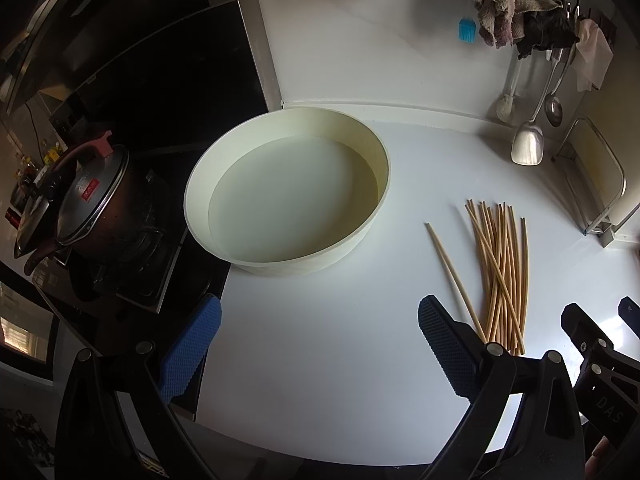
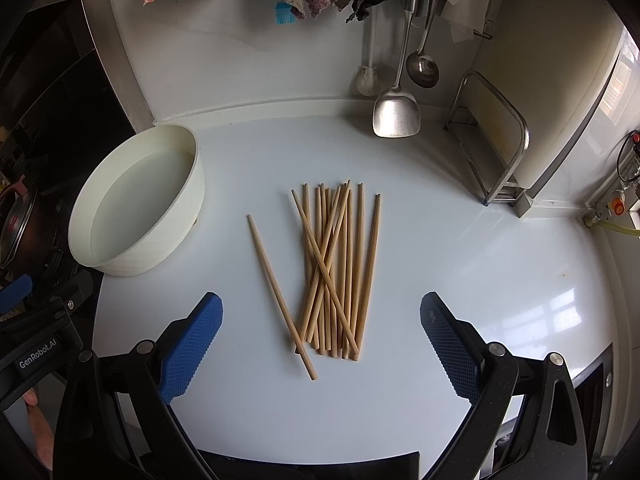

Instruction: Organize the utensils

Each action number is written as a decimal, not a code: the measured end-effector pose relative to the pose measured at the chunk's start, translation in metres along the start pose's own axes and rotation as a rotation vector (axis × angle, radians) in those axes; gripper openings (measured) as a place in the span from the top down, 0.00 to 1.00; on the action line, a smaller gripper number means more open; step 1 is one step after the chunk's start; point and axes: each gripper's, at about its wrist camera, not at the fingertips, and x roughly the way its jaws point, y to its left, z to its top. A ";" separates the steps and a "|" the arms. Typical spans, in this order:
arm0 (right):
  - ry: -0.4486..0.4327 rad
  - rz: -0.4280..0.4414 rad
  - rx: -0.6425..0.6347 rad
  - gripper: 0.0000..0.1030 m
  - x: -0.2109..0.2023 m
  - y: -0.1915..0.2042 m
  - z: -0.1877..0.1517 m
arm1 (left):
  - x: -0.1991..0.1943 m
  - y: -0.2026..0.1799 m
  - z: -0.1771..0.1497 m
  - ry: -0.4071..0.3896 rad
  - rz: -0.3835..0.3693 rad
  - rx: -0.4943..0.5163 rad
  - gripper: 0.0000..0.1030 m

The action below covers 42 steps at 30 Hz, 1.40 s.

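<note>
A white worktop [image 2: 460, 264] fills both views, bounded at the back by a white wall and on the left by a black stove [image 1: 132, 280] carrying a dark lidded pot [image 1: 92, 204]. A round cream basin [image 1: 288, 192], with nothing inside, sits near the worktop's left edge, just beside the stove. Right of it, well apart, a loose pile of wooden chopsticks [image 2: 340, 272] lies flat, sticks crossing. One pair of chopsticks [image 2: 280, 296] lies just left of the pile, touching its near end. Bare worktop surrounds the pile on the right. The right gripper [image 2: 320, 344] hovers over the chopsticks' near ends, fingers spread wide, grasping nothing. The left gripper [image 1: 320, 348] hovers before the basin, fingers likewise released.
</note>
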 end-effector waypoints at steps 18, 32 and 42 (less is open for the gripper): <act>-0.009 -0.002 -0.003 0.08 -0.003 0.000 -0.002 | -0.007 0.002 -0.001 -0.032 0.006 -0.001 0.06; -0.040 0.033 0.054 0.08 0.001 -0.011 -0.009 | 0.008 -0.002 -0.008 -0.017 -0.053 0.041 0.06; -0.058 -0.046 0.068 0.08 0.030 -0.056 -0.035 | 0.052 -0.049 -0.023 0.035 -0.131 0.117 0.06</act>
